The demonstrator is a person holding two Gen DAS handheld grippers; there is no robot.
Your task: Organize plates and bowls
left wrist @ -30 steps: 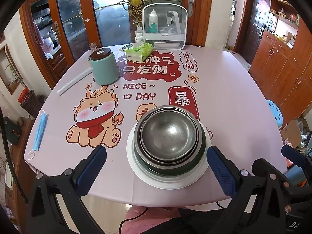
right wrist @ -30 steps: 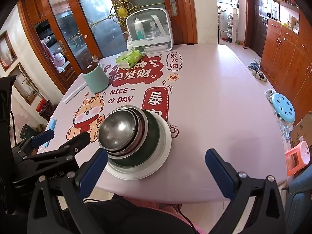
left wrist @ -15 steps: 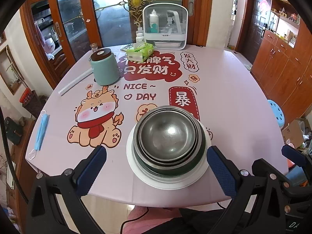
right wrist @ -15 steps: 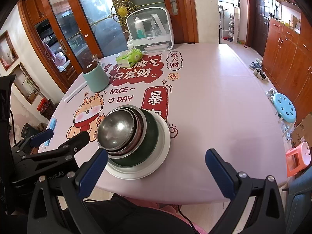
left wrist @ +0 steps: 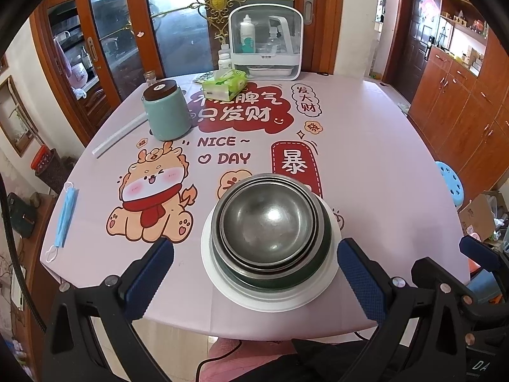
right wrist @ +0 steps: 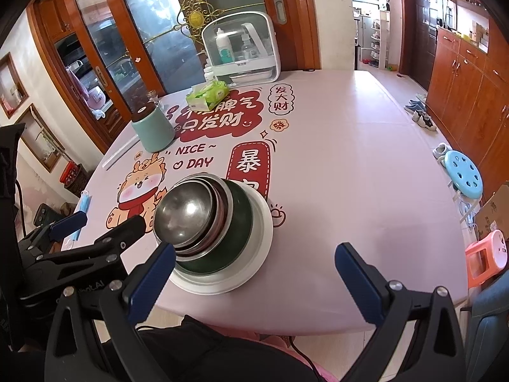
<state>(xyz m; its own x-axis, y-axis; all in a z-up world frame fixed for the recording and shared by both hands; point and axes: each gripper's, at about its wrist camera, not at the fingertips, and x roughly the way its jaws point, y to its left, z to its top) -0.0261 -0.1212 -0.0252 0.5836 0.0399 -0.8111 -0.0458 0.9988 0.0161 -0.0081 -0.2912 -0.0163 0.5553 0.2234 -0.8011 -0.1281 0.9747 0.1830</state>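
Left wrist view: left gripper (left wrist: 254,270) fingers spread wide, empty, flanking the bowl stack without touching it. Stack sits at the near edge of the table (left wrist: 381,159): white plate (left wrist: 270,296) at bottom, dark green bowl (left wrist: 321,254) on it, steel bowls (left wrist: 267,222) nested inside. How many steel bowls cannot be counted with certainty; only their rims show. The plate's far rim is hidden behind the bowls.

Right wrist view: right gripper (right wrist: 254,273) fingers also released and empty, aimed at bare table to the right of the stack. Its left finger (right wrist: 152,275) overlaps the plate's near-left rim in the picture; contact cannot be told. The left gripper's frame is cut off at the left edge.

Farther back: teal canister (left wrist: 166,111), tissue pack (left wrist: 225,84), white storage case (left wrist: 265,43); a blue face mask (left wrist: 65,216) hangs partly over the left table edge.

Versus 1.0 s ago: stack unmoved, both grippers equally open; the views shift only slightly.
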